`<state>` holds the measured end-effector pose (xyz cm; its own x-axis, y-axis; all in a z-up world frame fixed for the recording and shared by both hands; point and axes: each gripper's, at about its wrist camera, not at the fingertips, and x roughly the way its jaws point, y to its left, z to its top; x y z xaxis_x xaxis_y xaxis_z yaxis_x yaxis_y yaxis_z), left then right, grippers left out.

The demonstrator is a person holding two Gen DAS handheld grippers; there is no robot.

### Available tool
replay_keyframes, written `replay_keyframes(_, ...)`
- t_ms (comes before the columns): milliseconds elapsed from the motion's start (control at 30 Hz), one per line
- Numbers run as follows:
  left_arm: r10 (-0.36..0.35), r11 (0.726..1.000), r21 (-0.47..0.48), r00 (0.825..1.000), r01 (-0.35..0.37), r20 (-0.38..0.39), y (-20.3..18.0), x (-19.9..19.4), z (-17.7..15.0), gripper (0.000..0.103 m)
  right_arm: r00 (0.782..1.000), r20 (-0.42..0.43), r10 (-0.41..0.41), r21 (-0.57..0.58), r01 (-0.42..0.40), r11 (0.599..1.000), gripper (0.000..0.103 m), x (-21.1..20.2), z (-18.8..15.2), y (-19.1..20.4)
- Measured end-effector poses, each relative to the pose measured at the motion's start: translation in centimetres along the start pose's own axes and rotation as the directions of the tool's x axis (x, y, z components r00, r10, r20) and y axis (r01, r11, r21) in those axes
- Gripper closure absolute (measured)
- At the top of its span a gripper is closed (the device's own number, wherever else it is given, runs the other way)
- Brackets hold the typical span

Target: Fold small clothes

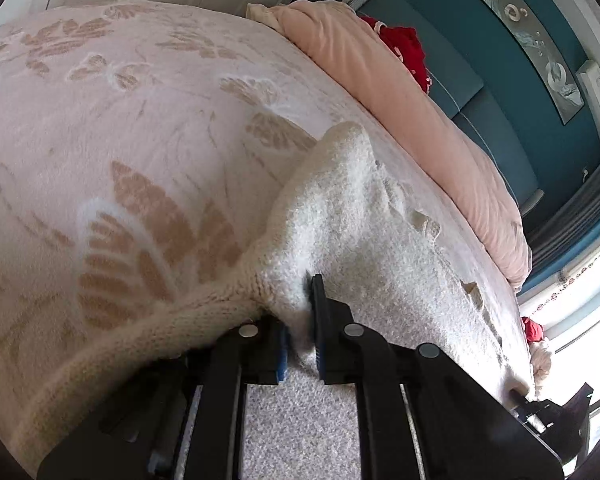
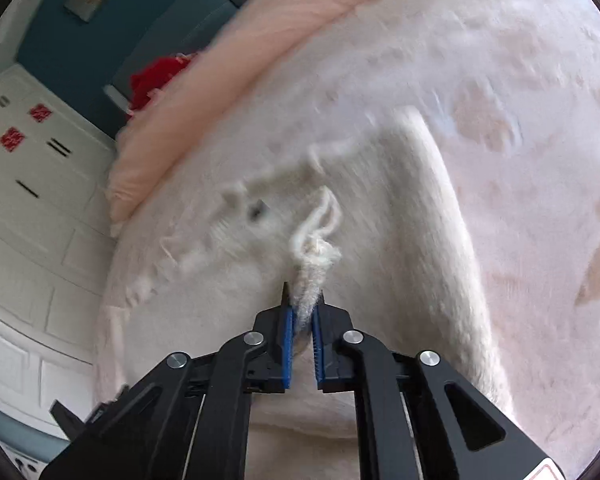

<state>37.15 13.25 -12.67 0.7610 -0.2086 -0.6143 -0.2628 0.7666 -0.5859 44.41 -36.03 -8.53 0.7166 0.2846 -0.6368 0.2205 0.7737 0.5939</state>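
Observation:
A cream knitted garment (image 1: 340,216) lies on a pink flowered blanket on the bed. My left gripper (image 1: 300,304) is shut on the garment's ribbed edge, which bunches between the blue pads and lifts a fold off the bed. In the right wrist view the same cream garment (image 2: 380,240) spreads ahead, blurred by motion. My right gripper (image 2: 303,308) is shut on a tufted corner of it, with frayed yarn loops sticking up past the fingertips. The other gripper's black tip shows at the edge of each view (image 1: 548,412) (image 2: 72,420).
The pink flowered blanket (image 1: 100,128) covers the bed. A peach duvet roll (image 1: 400,88) lies along the far side, with a red cloth (image 1: 408,48) behind it against a teal headboard. White cabinet doors (image 2: 28,208) stand to the left of the bed.

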Motion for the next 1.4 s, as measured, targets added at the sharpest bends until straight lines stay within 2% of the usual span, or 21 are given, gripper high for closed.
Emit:
replay_keyframes(100, 0.005, 1.0, 0.011, 1.0, -0.005, 0.003, -0.3, 0.1, -0.1, 0.092, 0.989, 0.142, 0.044, -0.061, -0.036, 0.997, 0.097, -4.5, 0.5, 1.6)
replay_keyframes(133, 0.005, 1.0, 0.017, 1.0, -0.005, 0.004, -0.3, 0.1, -0.1, 0.091, 0.986, 0.168, 0.012, -0.079, 0.002, 0.997, 0.097, -5.0, 0.1, 1.4)
replay_keyframes(233, 0.021, 0.999, 0.043, 1.0, -0.022, 0.007, -0.6, 0.3, -0.3, 0.09, 0.984, -0.016, -0.178, -0.077, 0.176, 0.981, 0.097, -0.3, -1.8, -2.3)
replay_keyframes(367, 0.021, 0.999, 0.047, 1.0, -0.022, 0.011, -0.6, 0.3, -0.4, 0.09, 0.991, 0.0, -0.135, -0.045, 0.135, 0.99, 0.092, -1.3, -1.9, -2.2)
replay_keyframes(500, 0.022, 0.999, 0.047, 1.0, -0.023, 0.011, -0.7, 0.2, -0.3, 0.089, 0.945, 0.177, -0.274, -0.066, 0.29, 0.955, 0.075, -5.7, -1.9, 0.3)
replay_keyframes(533, 0.026, 0.999, 0.037, 1.0, -0.026, -0.004, -0.9, -0.2, -0.1, 0.087, 0.947, 0.207, -0.245, -0.079, 0.266, 0.961, 0.071, -6.7, -2.1, 1.1)
replay_keyframes(600, 0.009, 0.999, 0.031, 1.0, -0.009, -0.017, -1.6, -2.0, 0.4, 0.075, 0.963, 0.17, -0.211, -0.155, 0.238, 0.959, 0.066, -6.3, -2.0, 2.7)
replay_keyframes(633, -0.022, 1.0, 0.018, 1.0, 0.022, -0.006, -1.8, -3.1, 0.6, 0.071, 0.965, 0.151, -0.215, -0.215, 0.244, 0.946, 0.057, -5.6, -1.9, 3.9)
replay_keyframes(700, -0.1, 0.995, 0.014, 0.994, 0.099, 0.051, -3.2, -5.9, 1.9, 0.046, 0.96, 0.159, -0.229, -0.303, 0.268, 0.914, 0.039, -4.1, -1.4, 5.4)
replay_keyframes(733, -0.087, 0.996, 0.036, 0.993, 0.084, 0.085, -4.3, -6.5, 3.0, 0.037, 0.952, 0.173, -0.254, -0.324, 0.298, 0.898, 0.032, -3.1, -0.8, 5.7)
replay_keyframes(767, -0.078, 0.996, 0.052, 0.992, 0.073, 0.1, -5.1, -6.6, 3.9, 0.027, 0.947, 0.17, -0.274, -0.328, 0.316, 0.89, 0.032, -2.2, -0.3, 5.8)
replay_keyframes(900, -0.026, 0.998, 0.053, 0.997, 0.022, 0.067, -7.5, -2.8, 8.9, 0.019, 0.938, 0.01, -0.347, -0.241, 0.339, 0.909, 0.032, 3.0, 1.8, 3.6)
replay_keyframes(933, 0.008, 0.998, 0.061, 1.0, -0.008, -0.003, -7.9, -0.3, 9.8, 0.019, 0.94, -0.019, -0.342, -0.227, 0.329, 0.917, 0.043, 3.8, 1.7, 3.4)
replay_keyframes(967, 0.035, 0.997, 0.072, 0.997, -0.03, -0.074, -8.0, 1.8, 10.1, 0.023, 0.944, -0.036, -0.328, -0.233, 0.311, 0.921, 0.052, 4.3, 1.5, 3.3)
replay_keyframes(1033, 0.051, 0.995, 0.095, 0.978, -0.033, -0.201, -7.7, 5.9, 10.2, 0.063, 0.947, -0.011, -0.32, -0.296, 0.302, 0.906, 0.093, 4.4, 0.9, 4.5)
replay_keyframes(1067, 0.111, 0.989, 0.123, 0.965, -0.083, -0.239, -7.5, 7.8, 10.0, 0.097, 0.958, -0.007, -0.287, -0.299, 0.272, 0.915, 0.093, 4.0, 1.1, 4.9)
replay_keyframes(1133, 0.137, 0.985, 0.129, 0.968, -0.111, -0.212, -7.0, 8.5, 10.3, 0.1, 0.974, 0.083, -0.211, -0.267, 0.226, 0.937, 0.095, 1.1, 2.0, 5.7)
replay_keyframes(1200, 0.185, 0.976, 0.145, 0.969, -0.162, -0.163, -6.4, 9.0, 10.6, 0.101, 0.968, 0.165, -0.187, -0.221, 0.221, 0.95, 0.095, -0.9, 2.7, 4.7)
replay_keyframes(1267, 0.218, 0.969, 0.152, 0.96, -0.193, -0.173, -5.6, 10.1, 10.4, 0.103, 0.958, 0.086, -0.273, -0.195, 0.284, 0.939, 0.094, 1.4, 2.6, 2.3)
replay_keyframes(1300, 0.226, 0.966, 0.164, 0.96, -0.199, -0.166, -5.6, 10.2, 10.4, 0.103, 0.945, -0.022, -0.326, -0.209, 0.315, 0.926, 0.095, 3.9, 1.9, 0.8)
replay_keyframes(1400, 0.256, 0.946, 0.241, 0.956, -0.217, -0.142, -7.6, 9.6, 10.4, 0.103, 0.946, 0.051, -0.32, -0.235, 0.322, 0.917, 0.086, 1.8, 1.7, 2.0)
